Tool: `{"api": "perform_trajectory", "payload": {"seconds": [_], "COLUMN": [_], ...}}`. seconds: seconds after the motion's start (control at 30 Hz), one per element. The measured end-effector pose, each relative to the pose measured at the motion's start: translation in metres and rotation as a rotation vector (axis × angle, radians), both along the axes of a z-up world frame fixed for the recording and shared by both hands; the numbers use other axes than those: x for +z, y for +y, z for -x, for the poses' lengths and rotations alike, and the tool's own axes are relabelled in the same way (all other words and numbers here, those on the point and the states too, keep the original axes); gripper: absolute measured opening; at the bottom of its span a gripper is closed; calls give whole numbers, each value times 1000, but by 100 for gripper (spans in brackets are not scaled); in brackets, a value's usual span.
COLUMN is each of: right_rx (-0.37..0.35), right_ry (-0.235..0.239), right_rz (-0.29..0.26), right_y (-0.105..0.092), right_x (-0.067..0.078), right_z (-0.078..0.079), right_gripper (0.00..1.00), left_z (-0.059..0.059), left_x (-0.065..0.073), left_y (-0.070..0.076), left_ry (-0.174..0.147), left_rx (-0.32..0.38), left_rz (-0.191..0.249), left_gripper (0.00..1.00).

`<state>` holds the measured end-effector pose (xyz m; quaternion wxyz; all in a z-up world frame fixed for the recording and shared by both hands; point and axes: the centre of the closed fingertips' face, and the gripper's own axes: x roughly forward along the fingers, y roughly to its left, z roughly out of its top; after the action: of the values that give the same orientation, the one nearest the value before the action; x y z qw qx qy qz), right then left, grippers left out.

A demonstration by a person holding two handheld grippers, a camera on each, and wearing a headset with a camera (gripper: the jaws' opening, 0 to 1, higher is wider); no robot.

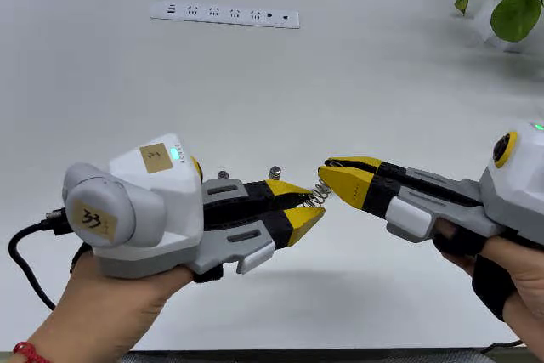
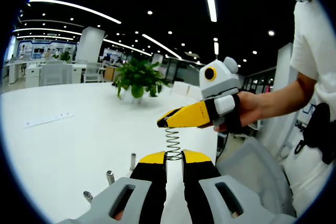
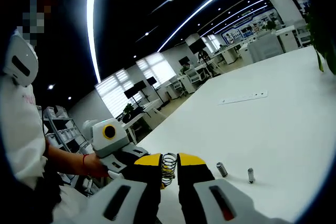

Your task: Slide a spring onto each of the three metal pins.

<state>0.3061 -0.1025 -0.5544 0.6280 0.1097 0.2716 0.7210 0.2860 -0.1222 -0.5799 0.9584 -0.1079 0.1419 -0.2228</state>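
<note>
- One spring (image 2: 173, 144) hangs clear above the tabletop (image 1: 255, 99), bridging the tips of both tools; its long axis runs from the left hand-held gripper (image 2: 174, 156) to the right hand-held gripper (image 3: 169, 162), roughly level in the head view
- Left hand-held gripper: jaws set narrow, closed on one end of the spring, which stands straight out from between the yellow tips
- Right hand-held gripper: jaws likewise narrow, with the opposite end coil seated between them; in the right gripper view the spring presents end-on
- Three metal pins (image 2: 110, 176) stand upright in a row on the tabletop, below and just beyond the left tool's jaws, apart from the spring
- Judgement: the left hand-held gripper is the nearer to the pins. The pins are vertical and the spring is not, so one tool should release, the axis be turned upright, and the free end brought over a pin top
- Whether any pin already carries a spring cannot be determined; the pins are too small in every view
</note>
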Motion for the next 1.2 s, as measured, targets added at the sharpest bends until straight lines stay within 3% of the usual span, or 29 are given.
{"api": "perform_trajectory", "payload": {"seconds": [0.63,1.2], "right_rx": [60,98], "right_ry": [-108,-173], "right_rz": [34,47], "right_y": [2,3], "right_x": [0,0], "right_z": [7,12], "right_gripper": [12,12], "left_z": [-1,-1], "left_x": [-7,-8], "left_y": [-3,-4], "left_ry": [35,37], "left_rx": [-14,-21], "left_rz": [18,20], "left_gripper": [14,12]}}
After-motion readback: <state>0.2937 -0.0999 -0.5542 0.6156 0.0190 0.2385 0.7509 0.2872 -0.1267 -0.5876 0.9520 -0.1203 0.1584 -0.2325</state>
